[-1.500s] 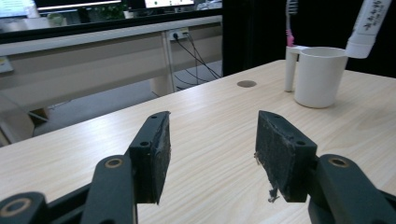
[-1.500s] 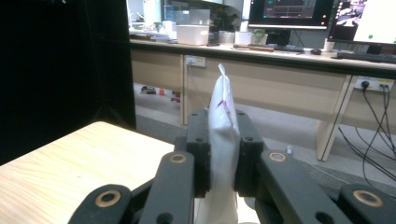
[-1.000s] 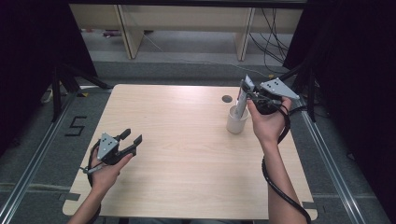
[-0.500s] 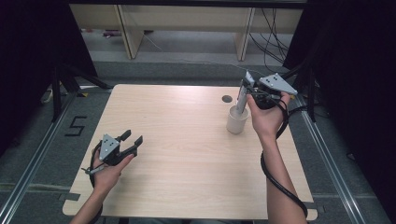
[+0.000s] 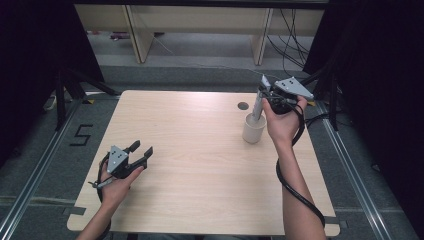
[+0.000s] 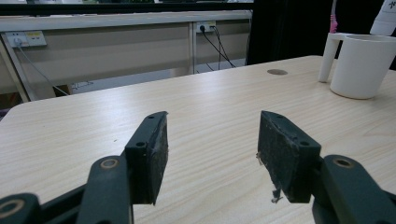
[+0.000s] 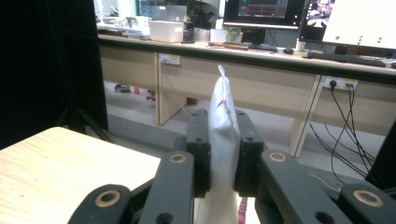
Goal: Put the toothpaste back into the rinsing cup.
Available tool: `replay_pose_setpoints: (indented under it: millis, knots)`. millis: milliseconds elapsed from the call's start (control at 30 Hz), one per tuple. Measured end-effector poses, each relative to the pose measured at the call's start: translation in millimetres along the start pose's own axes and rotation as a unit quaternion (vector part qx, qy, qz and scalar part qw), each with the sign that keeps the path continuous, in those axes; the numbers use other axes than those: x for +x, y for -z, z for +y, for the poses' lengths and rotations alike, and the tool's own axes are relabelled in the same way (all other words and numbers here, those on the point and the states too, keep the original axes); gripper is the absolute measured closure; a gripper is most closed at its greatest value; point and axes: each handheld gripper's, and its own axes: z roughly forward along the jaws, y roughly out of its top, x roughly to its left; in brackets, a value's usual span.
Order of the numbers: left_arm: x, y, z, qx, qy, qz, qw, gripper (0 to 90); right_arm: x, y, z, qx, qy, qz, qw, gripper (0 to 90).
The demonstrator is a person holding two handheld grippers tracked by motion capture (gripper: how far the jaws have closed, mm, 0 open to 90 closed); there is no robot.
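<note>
My right gripper (image 5: 262, 95) is shut on a white tube (image 5: 257, 107) and holds it upright over a white cup (image 5: 253, 131) at the table's far right. The tube's lower end reaches down into the cup. In the right gripper view the tube (image 7: 222, 93) is pinched between both pads, crimped end up, and a pink item (image 7: 242, 212) shows below. My left gripper (image 5: 141, 148) stands open near the table's front left, nothing between its pads (image 6: 149, 154). It faces the handled cup (image 6: 362, 65) across the table.
The wooden table (image 5: 200, 150) has a small round hole (image 5: 243, 106) just left of the cup. A black cable (image 5: 295, 190) trails along the right forearm. Desks and cables stand beyond the far edge; dark curtains flank both sides.
The right hand has shifted slightly up with the tube still in its grip. The left hand has stayed in place.
</note>
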Motion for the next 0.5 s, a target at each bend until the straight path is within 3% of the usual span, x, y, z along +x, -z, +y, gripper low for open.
replay_pose_setpoints:
  millis: [167, 500]
  knots:
    - [0.3, 0.4, 0.0, -0.001, -0.001, 0.001, 1.0000, 42.5, -1.7, -5.1, -4.9, 0.004, -0.007, -0.006, 0.9999, 80.5]
    - [-0.4, 0.2, -0.9, 0.001, 0.002, -0.001, 1.0000, 42.3, -5.5, -12.0, -12.7, 0.012, 0.002, -0.013, 0.9998, 80.5]
